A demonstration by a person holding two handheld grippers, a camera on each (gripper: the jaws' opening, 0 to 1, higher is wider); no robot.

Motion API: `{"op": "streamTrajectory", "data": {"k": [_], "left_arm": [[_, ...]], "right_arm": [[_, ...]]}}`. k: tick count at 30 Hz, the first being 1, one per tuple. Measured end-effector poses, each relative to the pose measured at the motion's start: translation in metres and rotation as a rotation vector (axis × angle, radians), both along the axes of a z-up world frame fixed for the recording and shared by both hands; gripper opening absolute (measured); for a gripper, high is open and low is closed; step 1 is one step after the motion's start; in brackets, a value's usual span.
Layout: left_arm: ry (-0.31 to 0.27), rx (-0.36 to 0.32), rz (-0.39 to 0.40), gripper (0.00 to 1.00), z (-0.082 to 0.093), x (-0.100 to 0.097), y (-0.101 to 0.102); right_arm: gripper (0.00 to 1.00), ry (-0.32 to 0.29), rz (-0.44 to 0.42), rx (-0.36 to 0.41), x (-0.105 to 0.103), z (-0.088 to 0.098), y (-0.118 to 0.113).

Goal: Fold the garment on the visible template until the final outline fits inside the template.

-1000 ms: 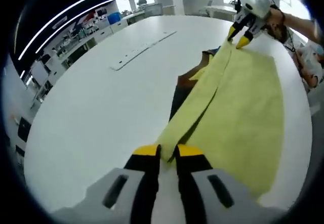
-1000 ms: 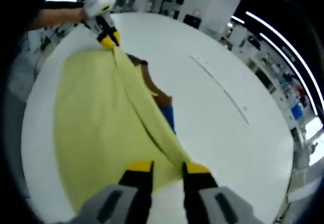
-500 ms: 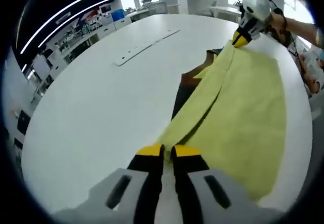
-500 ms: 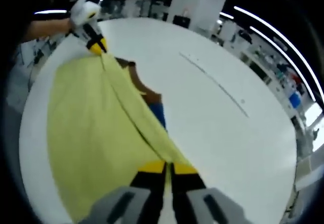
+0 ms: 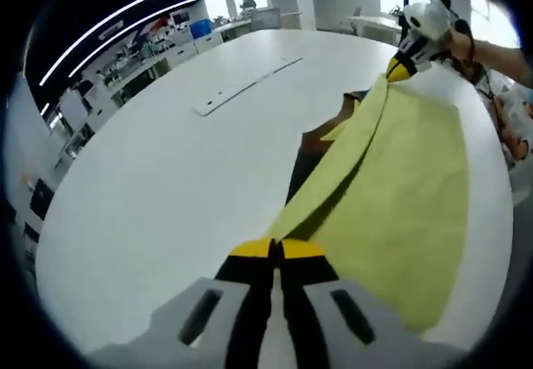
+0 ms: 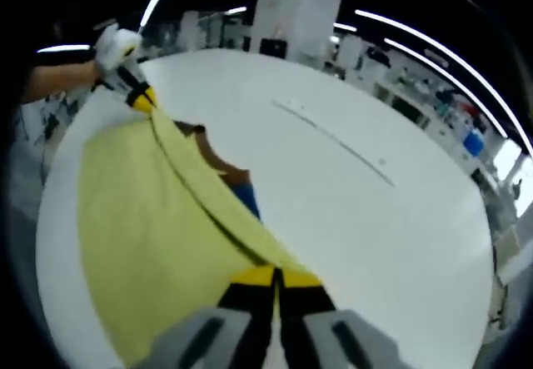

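- Lying on white round table: yellow garment, spread flat over the table's right part in left gripper view, w/ one edge lifted & doubled over toward the rest of the cloth.
- Clamping near end of that lifted edge: left gripper, yellow-tipped jaws pressed together on the fabric, at bottom of left gripper view.
- Pinching the far end of same edge: right gripper, at upper right of left gripper view, jaws closed on the cloth, a person's hand behind it.
- Stretching between the two grippers: the folded edge, forming a long raised ridge above the table.
- Peeking out from under garment on its open-table side: dark brown-and-blue template, partly covered, touching the cloth.
- Lying well apart on bare table: a long thin white strip w/ small holes.
- Showing in right gripper view: right gripper w/ jaws shut on garment at bottom; left gripper at upper left gripping the other end; template brown & blue beside the ridge; strip on table beyond.
- Sitting in bkgd: shelves & benches, blurry.
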State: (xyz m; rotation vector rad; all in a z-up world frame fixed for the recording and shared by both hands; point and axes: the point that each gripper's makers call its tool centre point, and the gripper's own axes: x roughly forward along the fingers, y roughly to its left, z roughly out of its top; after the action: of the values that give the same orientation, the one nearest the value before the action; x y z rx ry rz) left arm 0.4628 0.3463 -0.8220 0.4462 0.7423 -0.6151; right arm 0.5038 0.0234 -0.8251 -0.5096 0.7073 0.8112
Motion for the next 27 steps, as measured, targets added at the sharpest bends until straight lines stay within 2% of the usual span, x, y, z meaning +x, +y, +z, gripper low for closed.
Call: {"op": "streamTrajectory", "data": {"k": [4, 8, 14, 17, 21, 24, 27], "left_arm": [[-0.038, -0.039, 0.04, 0.0, 0.013, 0.006, -0.003], [-0.046, -0.062, 0.085, 0.0, 0.014, 0.014, -0.001], [-0.058, -0.078, 0.151, 0.0, 0.013, 0.026, 0.001], [-0.035, -0.153, 0.224, 0.0, 0.01, 0.029, 0.001], [-0.031, -0.182, 0.257, 0.0, 0.009, 0.031, 0.003], [-0.05, -0.174, 0.266, 0.07, 0.012, 0.032, 0.005], [-0.07, -0.18, 0.253, 0.22, 0.016, 0.034, 0.003]], "right_arm": [[0.0, -0.039, -0.006, 0.002, 0.007, 0.012, 0.001], [0.0, -0.064, -0.016, -0.01, 0.015, 0.014, 0.003], [0.0, -0.069, -0.048, -0.018, 0.029, 0.011, 0.005], [0.0, -0.069, -0.071, -0.018, 0.034, 0.012, 0.004], [0.0, -0.055, -0.092, -0.012, 0.039, 0.009, 0.002], [0.0, -0.046, -0.092, -0.008, 0.037, 0.009, 0.003], [0.17, -0.019, -0.123, 0.042, 0.036, 0.01, 0.006]]}}
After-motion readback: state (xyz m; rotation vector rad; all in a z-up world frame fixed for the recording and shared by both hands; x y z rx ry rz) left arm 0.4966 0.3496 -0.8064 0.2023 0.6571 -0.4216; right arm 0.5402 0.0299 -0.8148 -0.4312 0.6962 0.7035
